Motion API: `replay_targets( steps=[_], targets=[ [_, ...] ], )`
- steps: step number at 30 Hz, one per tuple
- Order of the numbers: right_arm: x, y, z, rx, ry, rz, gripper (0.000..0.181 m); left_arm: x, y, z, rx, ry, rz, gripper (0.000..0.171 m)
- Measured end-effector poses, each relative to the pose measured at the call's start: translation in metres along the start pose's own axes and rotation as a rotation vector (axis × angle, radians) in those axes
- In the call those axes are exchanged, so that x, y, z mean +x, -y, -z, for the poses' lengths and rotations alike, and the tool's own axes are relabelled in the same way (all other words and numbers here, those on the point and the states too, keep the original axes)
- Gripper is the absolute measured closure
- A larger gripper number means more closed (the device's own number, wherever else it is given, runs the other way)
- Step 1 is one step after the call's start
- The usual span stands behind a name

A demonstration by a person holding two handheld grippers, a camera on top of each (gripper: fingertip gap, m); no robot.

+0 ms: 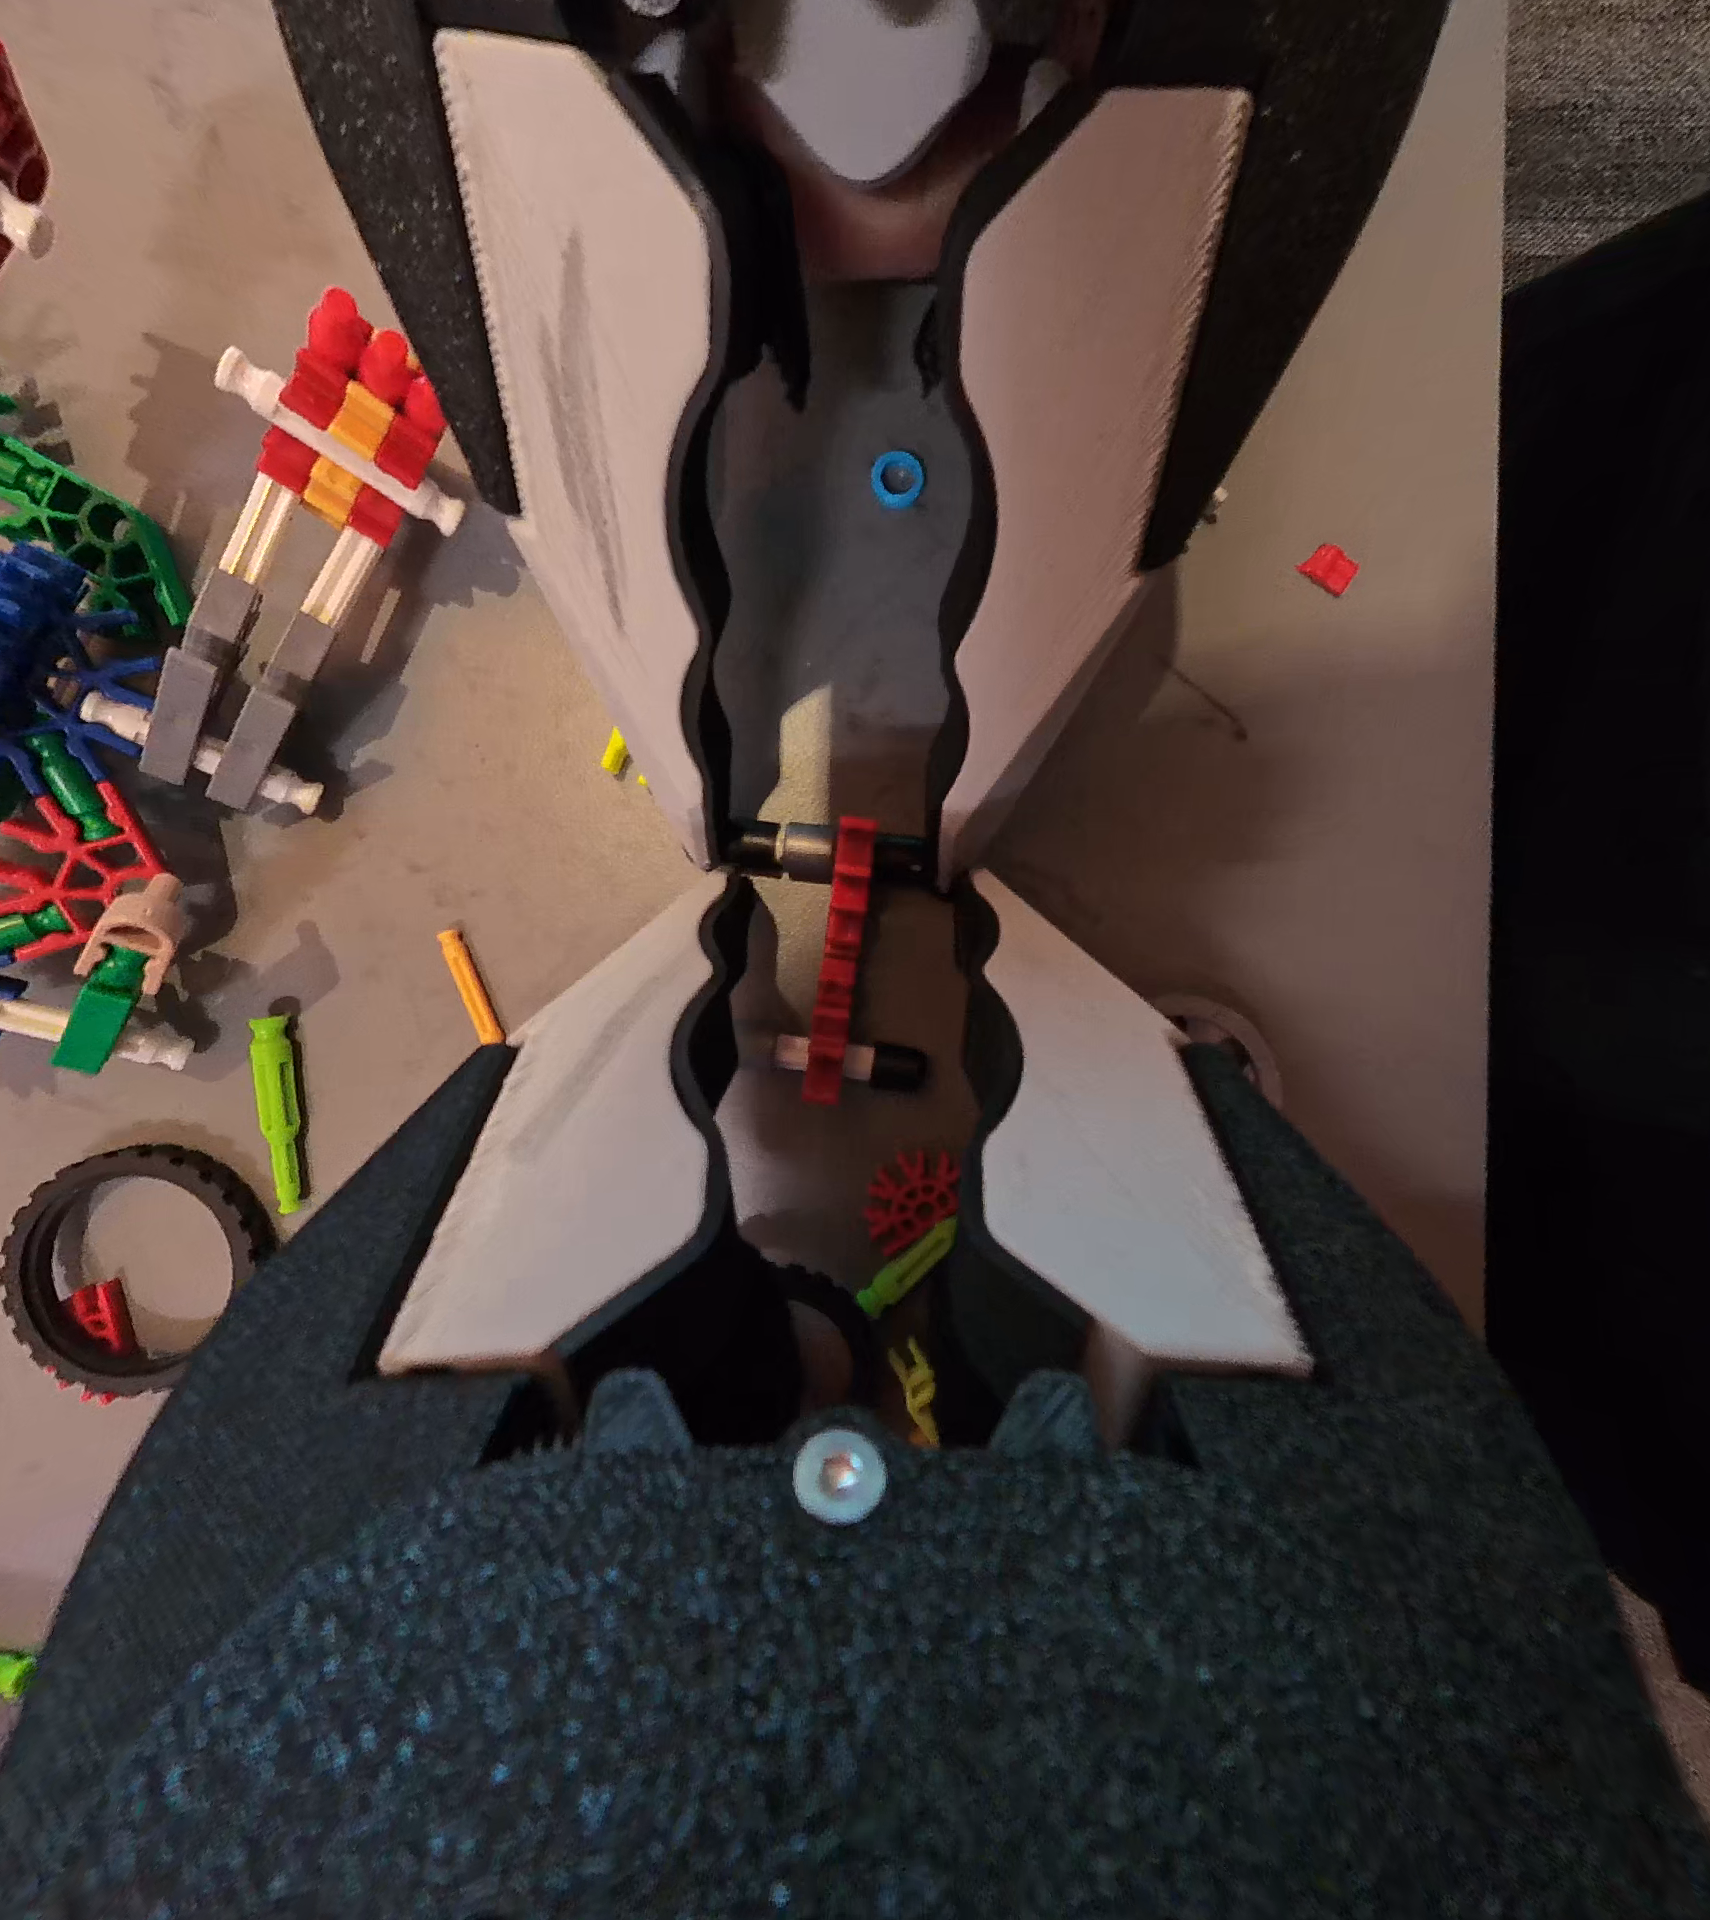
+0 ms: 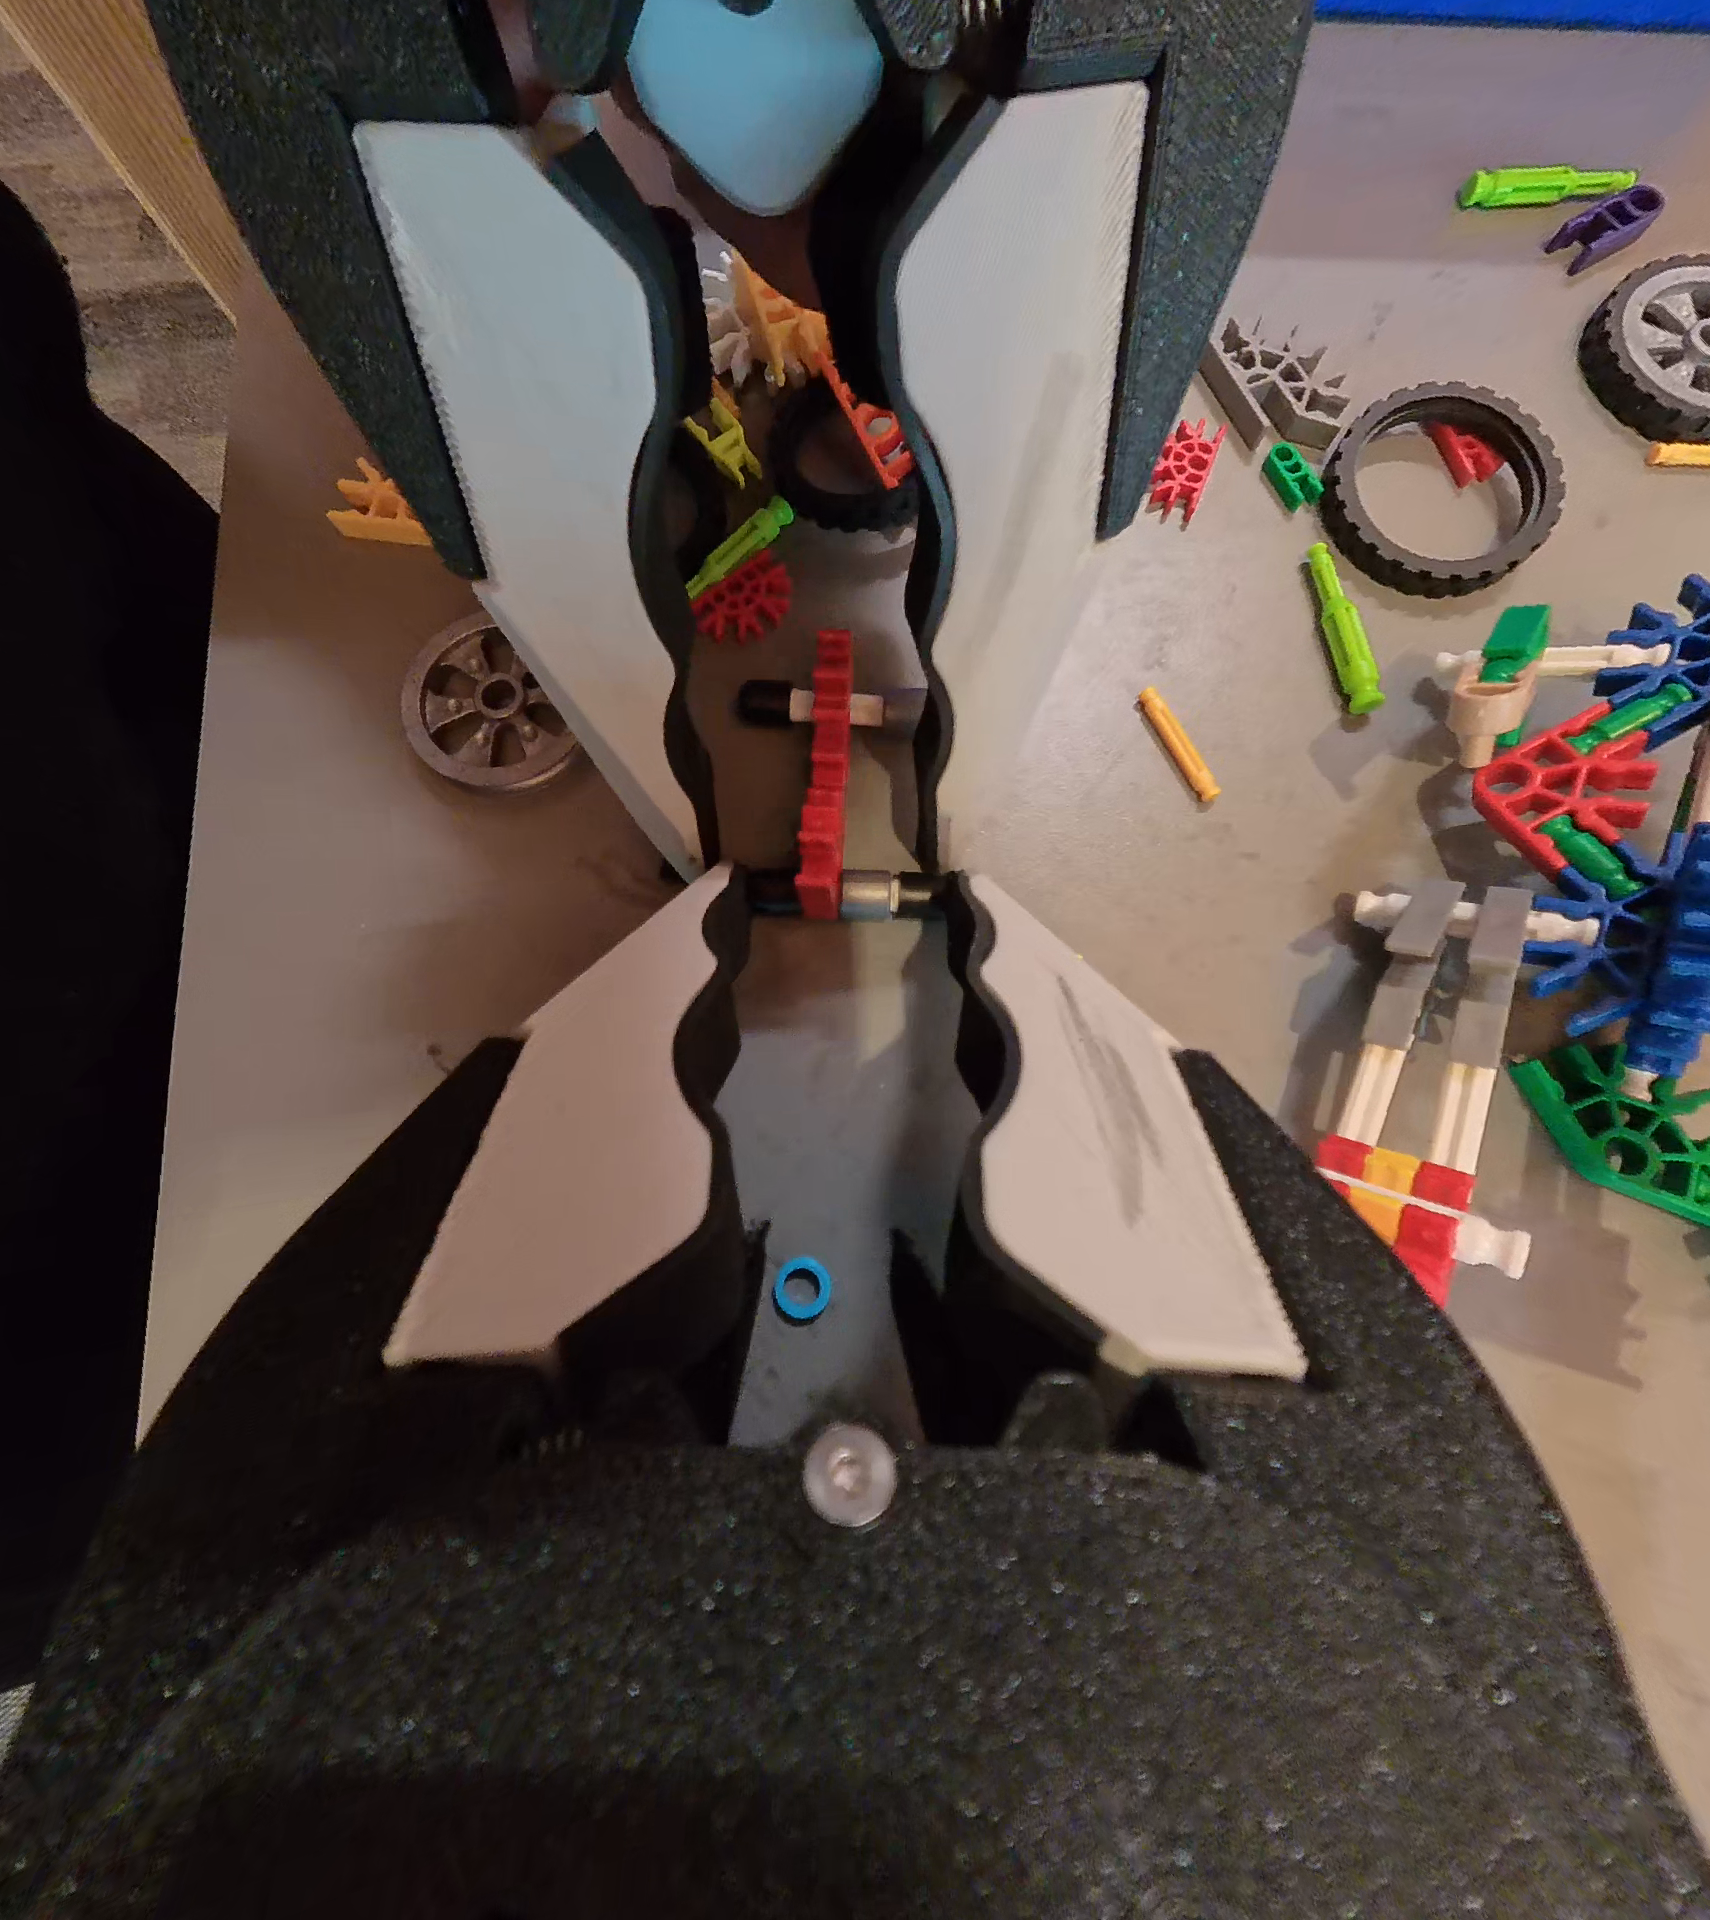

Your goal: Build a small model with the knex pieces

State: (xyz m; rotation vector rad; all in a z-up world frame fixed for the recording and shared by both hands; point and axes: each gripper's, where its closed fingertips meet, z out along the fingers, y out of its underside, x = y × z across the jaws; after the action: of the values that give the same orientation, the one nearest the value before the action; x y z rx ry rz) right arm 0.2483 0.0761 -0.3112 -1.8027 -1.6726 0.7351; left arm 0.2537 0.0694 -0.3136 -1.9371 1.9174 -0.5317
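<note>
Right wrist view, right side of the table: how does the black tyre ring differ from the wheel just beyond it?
The tyre ring is hollow, while the wheel has a grey spoked hub filling its tyre. The tyre ring has a small red piece lying inside it; the wheel holds nothing loose. The tyre ring sits nearer the camera than the wheel. Both have black treaded rubber and rest on the grey table.

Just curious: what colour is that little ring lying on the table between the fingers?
Blue ring, clearest in the right wrist view.
</note>
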Motion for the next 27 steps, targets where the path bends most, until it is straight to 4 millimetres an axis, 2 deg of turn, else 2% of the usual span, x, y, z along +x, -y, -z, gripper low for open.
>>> replay_targets(
  steps=[5,8,13,16,17,19,20,24,27],
  targets=[
    [0.003,-0.001,0.002,0.002,-0.010,-0.022,0.137,-0.004,-0.002,0.003,-0.038,0.021,0.036,0.127],
    [0.004,-0.003,0.007,0.000,-0.006,-0.030,0.136,-0.005,-0.003,0.011,-0.030,0.017,0.083,0.129],
    [0.002,-0.005,0.007,-0.011,-0.014,-0.034,0.136,0.001,-0.019,0.016,-0.081,0.008,0.142,0.138],
    [0.003,-0.003,0.004,-0.015,-0.026,-0.018,0.142,0.000,-0.023,0.015,-0.082,0.044,0.155,0.151],
    [0.003,-0.002,0.003,-0.014,-0.024,-0.010,0.154,0.000,-0.024,0.014,-0.083,0.046,0.151,0.153],
    [0.004,-0.001,0.003,-0.020,-0.027,-0.013,0.156,-0.001,-0.022,0.014,-0.067,0.058,0.164,0.150],
    [0.004,-0.001,0.004,-0.023,-0.028,-0.020,0.149,-0.002,-0.020,0.016,-0.060,0.060,0.171,0.147],
    [0.007,-0.002,0.007,-0.034,-0.036,-0.027,0.146,-0.005,-0.016,0.033,-0.025,0.088,0.210,0.136],
    [0.007,-0.005,0.009,-0.036,-0.036,-0.043,0.143,-0.006,-0.006,0.054,0.019,0.110,0.211,0.135]
  ],
)
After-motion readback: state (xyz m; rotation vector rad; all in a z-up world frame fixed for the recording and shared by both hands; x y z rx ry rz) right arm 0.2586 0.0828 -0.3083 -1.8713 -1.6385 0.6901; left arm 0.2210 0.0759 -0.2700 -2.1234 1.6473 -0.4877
